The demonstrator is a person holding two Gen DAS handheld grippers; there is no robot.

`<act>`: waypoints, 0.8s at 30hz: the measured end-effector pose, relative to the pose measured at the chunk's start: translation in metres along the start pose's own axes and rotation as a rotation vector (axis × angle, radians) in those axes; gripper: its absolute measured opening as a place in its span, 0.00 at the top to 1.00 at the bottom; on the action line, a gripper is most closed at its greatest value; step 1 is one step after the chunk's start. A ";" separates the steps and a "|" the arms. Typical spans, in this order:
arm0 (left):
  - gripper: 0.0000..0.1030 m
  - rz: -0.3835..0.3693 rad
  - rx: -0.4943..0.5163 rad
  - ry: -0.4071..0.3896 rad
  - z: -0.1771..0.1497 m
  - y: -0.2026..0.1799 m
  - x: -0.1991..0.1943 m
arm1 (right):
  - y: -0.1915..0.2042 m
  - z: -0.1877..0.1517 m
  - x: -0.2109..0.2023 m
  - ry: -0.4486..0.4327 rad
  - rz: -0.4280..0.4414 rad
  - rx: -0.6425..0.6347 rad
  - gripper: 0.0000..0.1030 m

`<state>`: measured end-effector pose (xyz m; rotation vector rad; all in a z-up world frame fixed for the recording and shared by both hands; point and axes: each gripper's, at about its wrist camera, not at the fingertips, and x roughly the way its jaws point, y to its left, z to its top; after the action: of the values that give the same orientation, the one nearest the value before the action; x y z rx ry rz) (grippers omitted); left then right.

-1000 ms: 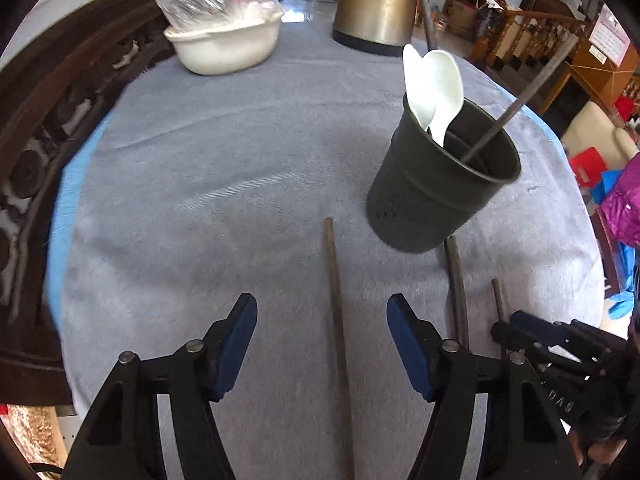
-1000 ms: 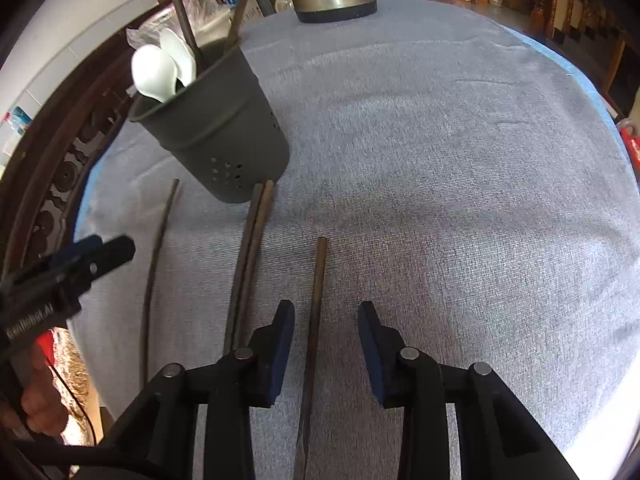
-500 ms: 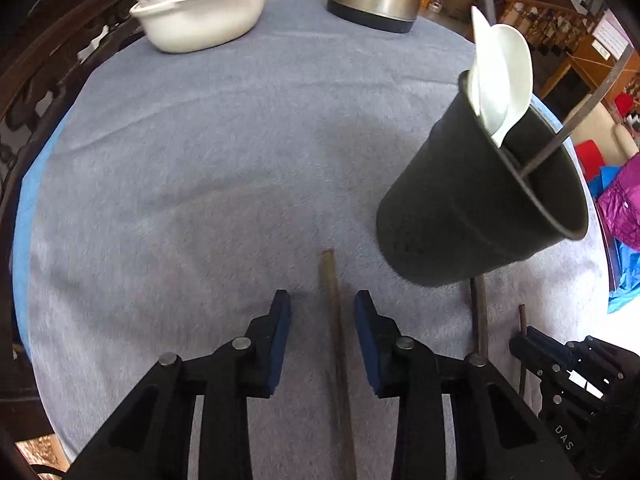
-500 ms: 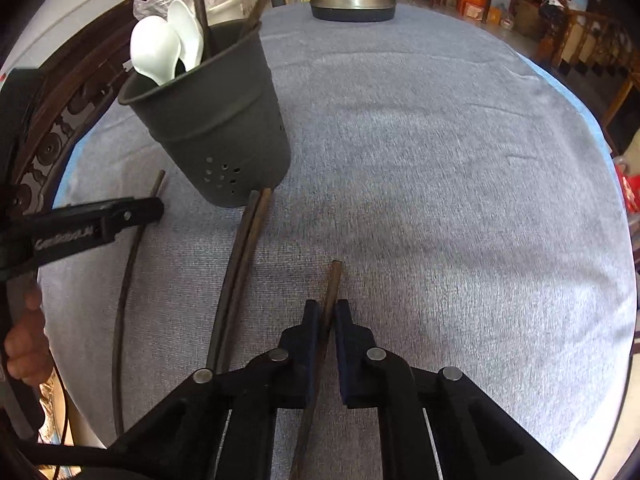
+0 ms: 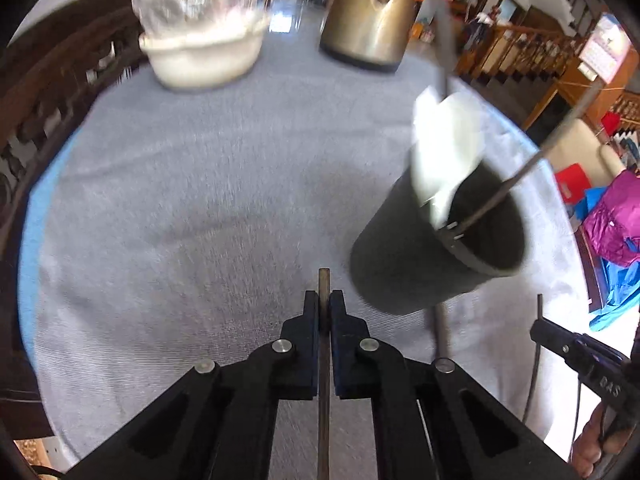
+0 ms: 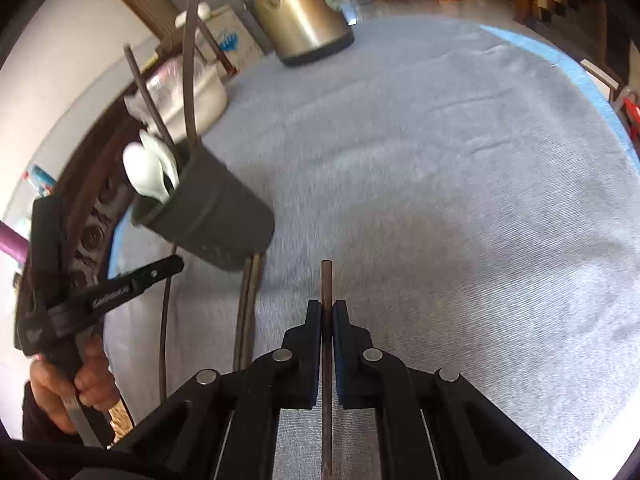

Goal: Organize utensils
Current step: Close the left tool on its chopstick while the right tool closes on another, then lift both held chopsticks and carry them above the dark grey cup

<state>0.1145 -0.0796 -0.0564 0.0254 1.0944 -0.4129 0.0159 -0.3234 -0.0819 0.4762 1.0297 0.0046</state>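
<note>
Round table under a grey cloth (image 5: 200, 200); cream basin (image 5: 202, 60) and brass-coloured kettle (image 5: 368, 28) at the far edge, both well apart from the work.

Dark utensil holder (image 6: 208, 220) stands near both tools, already holding white spoons (image 6: 148, 172) and two dark chopsticks (image 6: 188, 60). A pair of chopsticks (image 6: 246, 320) lies on the cloth touching the holder's base.

Change, compared with a second ago: both sets of tongs had jaws standing apart over a stick; both have now closed.

- Left gripper (image 5: 324, 308): jaws pinched tight on a single left-hand chopstick (image 5: 323, 284), tip poking just beyond the pads.
- Right gripper (image 6: 327, 316): same, clamped on its own right-hand chopstick (image 6: 326, 280).

Frames are motion-blurred, so whether either stick has left the cloth is uncertain; probably just lifting.

Judgement: grasp step done for both hands at once. Remaining: carry each stick to the holder, upend, drop in. The loose pair is still to collect.
</note>
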 end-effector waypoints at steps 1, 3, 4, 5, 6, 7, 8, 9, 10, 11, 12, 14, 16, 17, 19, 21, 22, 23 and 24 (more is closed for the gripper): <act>0.95 0.003 0.014 -0.029 0.000 -0.004 -0.012 | -0.001 0.000 -0.005 -0.013 0.009 0.003 0.95; 0.95 -0.002 0.027 -0.076 -0.003 -0.010 -0.035 | 0.000 0.001 -0.018 -0.053 0.026 0.005 0.95; 0.95 -0.008 0.029 -0.101 -0.005 -0.012 -0.046 | 0.000 0.001 -0.023 -0.071 0.034 0.003 0.95; 0.95 -0.012 0.031 -0.123 -0.006 -0.015 -0.056 | 0.001 0.001 -0.028 -0.093 0.044 0.001 0.95; 0.95 -0.015 0.034 -0.151 -0.006 -0.018 -0.068 | 0.003 0.001 -0.035 -0.119 0.055 -0.001 0.95; 0.95 -0.019 0.037 -0.179 -0.007 -0.021 -0.079 | 0.005 0.001 -0.041 -0.140 0.064 -0.002 0.95; 0.95 -0.023 0.039 -0.201 -0.004 -0.023 -0.086 | 0.008 0.000 -0.046 -0.165 0.074 -0.004 0.95; 0.95 -0.029 0.042 -0.229 -0.003 -0.026 -0.097 | 0.010 0.000 -0.053 -0.195 0.081 -0.007 0.95; 0.95 -0.033 0.045 -0.255 0.000 -0.029 -0.105 | 0.013 0.001 -0.059 -0.219 0.085 -0.013 0.95; 0.95 -0.037 0.048 -0.276 0.001 -0.030 -0.110 | 0.019 0.002 -0.067 -0.256 0.089 -0.021 0.95; 0.95 -0.042 0.050 -0.299 0.001 -0.032 -0.118 | 0.022 0.002 -0.074 -0.287 0.097 -0.027 0.95; 0.95 -0.055 0.054 -0.340 0.004 -0.035 -0.130 | 0.030 0.009 -0.089 -0.344 0.110 -0.036 0.95; 0.95 -0.061 0.063 -0.374 0.005 -0.039 -0.145 | 0.036 0.010 -0.100 -0.392 0.116 -0.046 0.95; 0.95 -0.066 0.069 -0.389 0.005 -0.039 -0.150 | 0.040 0.012 -0.106 -0.419 0.118 -0.050 0.95; 0.95 -0.075 0.080 -0.416 0.007 -0.044 -0.164 | 0.048 0.014 -0.120 -0.465 0.118 -0.058 0.95; 0.95 -0.078 0.088 -0.438 0.009 -0.046 -0.173 | 0.057 0.018 -0.131 -0.516 0.120 -0.068 0.95; 0.95 -0.083 0.090 -0.449 0.010 -0.047 -0.181 | 0.060 0.019 -0.136 -0.534 0.125 -0.072 0.95; 0.95 -0.087 0.090 -0.458 0.012 -0.048 -0.184 | 0.064 0.021 -0.142 -0.556 0.128 -0.078 0.95; 0.95 -0.091 0.088 -0.469 0.014 -0.049 -0.187 | 0.070 0.024 -0.149 -0.578 0.128 -0.086 0.95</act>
<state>0.0369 -0.0693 0.1213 -0.0424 0.6165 -0.5179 -0.0275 -0.3032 0.0767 0.4291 0.4293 0.0237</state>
